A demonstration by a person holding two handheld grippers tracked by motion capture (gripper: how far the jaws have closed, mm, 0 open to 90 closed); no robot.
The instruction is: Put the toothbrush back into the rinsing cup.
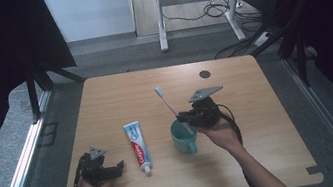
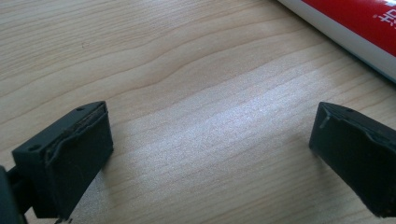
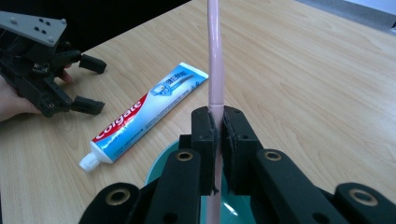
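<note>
Holding a pink toothbrush point(image 3: 215, 60) clenched in the right tongs point(image 3: 217, 140) just above the cup point(image 1: 184, 139), not yet dropped in, with the left tongs point(image 2: 210, 154) resting released beside the toothpaste point(image 1: 137, 146).

In the left gripper view we get just a corner of the toothpaste tube point(image 2: 359, 28), cut by top & right edges; lettering too partial to read. Both jaw bases run off the bottom edge. In the right gripper view the pink toothbrush point(image 3: 215, 60) handle leaves the frame at top, so we can't see the head there; its lower end is hidden behind the right gripper point(image 3: 217, 135) pads & inside the teal mug point(image 3: 156, 170), itself mostly blocked by the jaw arms. High view: tube print too small to read, w/ the dark round spot point(image 1: 204, 74) on the table point(image 1: 266, 158) unclear.
</note>
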